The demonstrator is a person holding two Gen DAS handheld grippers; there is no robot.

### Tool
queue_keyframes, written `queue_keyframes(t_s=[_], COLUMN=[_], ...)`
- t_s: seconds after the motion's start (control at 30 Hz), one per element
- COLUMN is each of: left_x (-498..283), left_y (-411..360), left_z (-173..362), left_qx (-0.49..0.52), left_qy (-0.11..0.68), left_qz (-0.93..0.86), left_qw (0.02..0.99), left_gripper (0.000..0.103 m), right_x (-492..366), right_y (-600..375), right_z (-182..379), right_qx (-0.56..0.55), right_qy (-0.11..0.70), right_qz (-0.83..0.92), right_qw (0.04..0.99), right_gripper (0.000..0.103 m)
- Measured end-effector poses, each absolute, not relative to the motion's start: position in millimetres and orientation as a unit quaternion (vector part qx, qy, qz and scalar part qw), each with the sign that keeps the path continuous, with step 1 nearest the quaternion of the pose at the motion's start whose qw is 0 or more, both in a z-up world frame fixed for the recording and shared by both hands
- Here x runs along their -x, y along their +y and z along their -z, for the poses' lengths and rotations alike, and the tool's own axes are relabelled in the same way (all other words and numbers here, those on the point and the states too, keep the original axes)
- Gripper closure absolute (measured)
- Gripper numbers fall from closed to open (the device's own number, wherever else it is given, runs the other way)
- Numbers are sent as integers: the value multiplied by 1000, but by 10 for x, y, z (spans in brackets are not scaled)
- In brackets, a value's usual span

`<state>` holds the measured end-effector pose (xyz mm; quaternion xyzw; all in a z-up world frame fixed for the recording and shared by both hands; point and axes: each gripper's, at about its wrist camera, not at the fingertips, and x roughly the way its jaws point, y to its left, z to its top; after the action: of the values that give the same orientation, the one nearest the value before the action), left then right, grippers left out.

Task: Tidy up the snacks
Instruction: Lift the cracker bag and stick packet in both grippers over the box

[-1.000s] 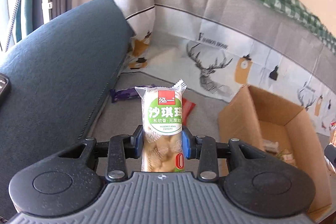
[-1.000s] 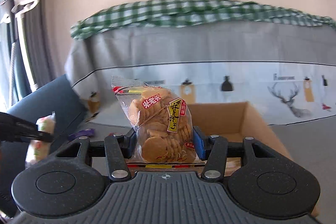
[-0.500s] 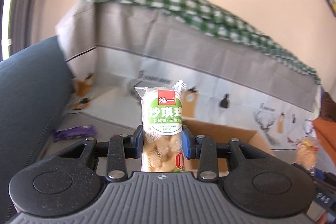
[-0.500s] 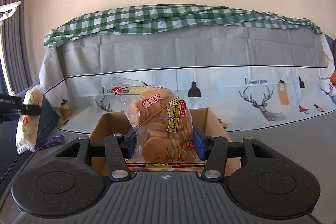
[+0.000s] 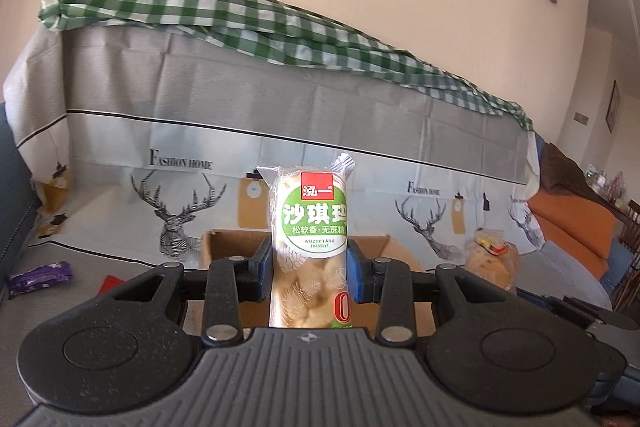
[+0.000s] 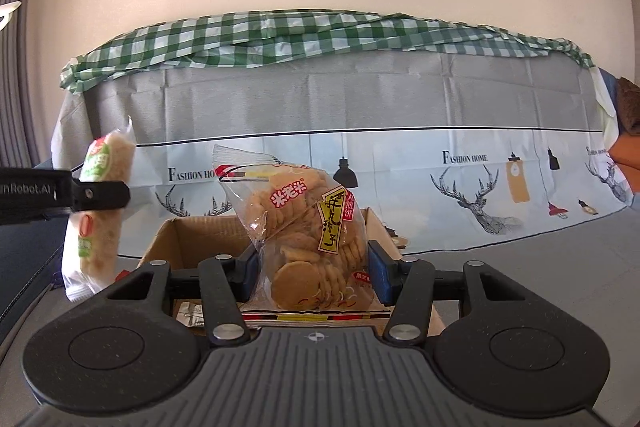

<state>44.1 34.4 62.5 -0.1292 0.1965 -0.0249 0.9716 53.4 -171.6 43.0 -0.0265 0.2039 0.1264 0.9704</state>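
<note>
My left gripper (image 5: 308,273) is shut on a green-labelled sachima snack pack (image 5: 310,239), held upright in front of an open cardboard box (image 5: 228,247). My right gripper (image 6: 314,271) is shut on a clear bag of rice crackers (image 6: 308,231), held just before the same box (image 6: 188,239). The left gripper with its pack (image 6: 100,203) shows at the left of the right wrist view. The cracker bag (image 5: 492,259) shows at the right of the left wrist view. Some items lie inside the box.
A purple snack wrapper (image 5: 40,277) and a red wrapper (image 5: 112,283) lie on the grey surface left of the box. A deer-print cloth (image 5: 280,147) covers the sofa back behind, topped by green checked fabric (image 5: 240,23). A dark blue cushion (image 6: 24,263) is at the left.
Both grippers have swung toward the box and now face it side by side. The left view turned from the dark cushion side to the sofa back. Both snacks stayed gripped.
</note>
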Motion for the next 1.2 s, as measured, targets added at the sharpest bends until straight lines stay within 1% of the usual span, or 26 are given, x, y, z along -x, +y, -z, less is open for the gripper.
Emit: queue_keyframes(t_s=[1.2], left_x=[-427], left_y=[397], left_z=[-609], left_qx=[140], left_qy=[193], left_qz=[41], left_qw=[970], left_gripper=[63], right_x=[-569], right_y=[-1697], right_z=[-387], right_qx=[40], right_qy=[211], right_qz=[-118], right_qw=[969], right_gripper=[48])
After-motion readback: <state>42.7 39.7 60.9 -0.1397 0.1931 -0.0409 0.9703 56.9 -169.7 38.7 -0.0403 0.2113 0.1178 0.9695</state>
